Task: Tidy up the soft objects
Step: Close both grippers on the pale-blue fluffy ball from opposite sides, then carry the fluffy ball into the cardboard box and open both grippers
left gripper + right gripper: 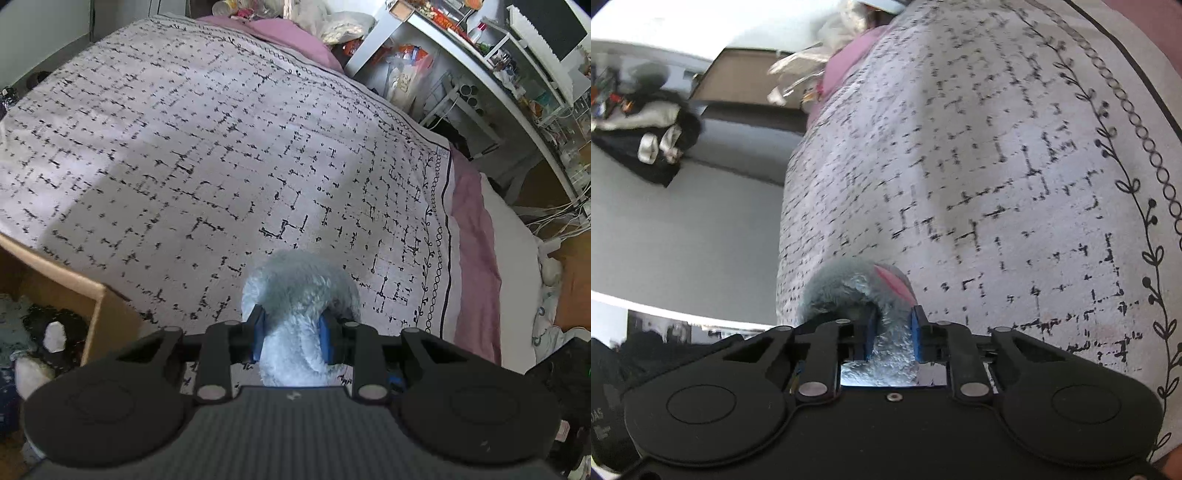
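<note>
Two grippers each pinch a fluffy grey plush part above the wide white bedspread with black cross-stitch print (221, 147). An open brown cardboard box (92, 291) lies near-left of the left gripper (291, 332), so that arm is nearer. Only the right gripper (892, 332) shows a pink-lined grey plush ear (886, 280).
</note>
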The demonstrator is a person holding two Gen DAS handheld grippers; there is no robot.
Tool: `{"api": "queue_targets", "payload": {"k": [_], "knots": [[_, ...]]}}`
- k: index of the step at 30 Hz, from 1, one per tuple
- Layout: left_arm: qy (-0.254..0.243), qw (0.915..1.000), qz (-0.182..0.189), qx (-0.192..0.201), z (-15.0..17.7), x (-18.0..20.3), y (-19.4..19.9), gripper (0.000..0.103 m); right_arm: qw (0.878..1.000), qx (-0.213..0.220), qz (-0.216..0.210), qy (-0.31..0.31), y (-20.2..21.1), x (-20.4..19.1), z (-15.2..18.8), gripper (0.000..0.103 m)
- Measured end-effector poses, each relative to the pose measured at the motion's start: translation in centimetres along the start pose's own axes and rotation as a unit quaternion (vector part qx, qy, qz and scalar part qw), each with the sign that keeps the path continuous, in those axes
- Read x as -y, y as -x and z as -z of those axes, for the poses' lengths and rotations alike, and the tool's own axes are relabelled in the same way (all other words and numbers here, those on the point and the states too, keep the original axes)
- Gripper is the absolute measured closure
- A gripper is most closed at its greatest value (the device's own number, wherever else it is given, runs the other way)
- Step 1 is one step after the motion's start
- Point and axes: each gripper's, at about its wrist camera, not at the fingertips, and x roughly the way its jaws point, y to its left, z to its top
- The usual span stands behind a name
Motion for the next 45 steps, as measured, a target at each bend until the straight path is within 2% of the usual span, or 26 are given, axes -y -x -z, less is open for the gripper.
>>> {"api": "queue_targets", "payload": {"k": [3,12,17,26,36,45], "knots": [[0.002,1.0000,0.000,0.005,0.4,-0.5,1.2,0.075,1.000,0.004,0.005,0.030,0.7,-1.4,0.6,0.086],[-0.007,0.9997,-0.009,0.022,1.5,-1.6,4.4,0.075,0.998,0.008,0.023,0.059,2.0,-4.9,3.1,0.087],[-0.003,0.9994,-0.001,0.034,1.7,-2.5,6.2,0.075,0.996,0.017,0.033,0.078,2.5,-7.1,4.0,0.087],[0.014,0.9981,0.021,0.057,1.7,-4.8,9.7,0.075,0.994,0.026,0.025,0.106,3.1,-10.7,5.7,0.087],[0.034,0.9956,0.037,0.079,1.6,-8.3,12.9,0.075,0.990,0.026,0.020,0.135,2.4,-14.7,7.8,0.086],[0.062,0.9931,0.045,0.088,1.5,-12.3,14.3,0.075,0.987,0.015,0.030,0.159,0.2,-17.7,9.9,0.086]]}}
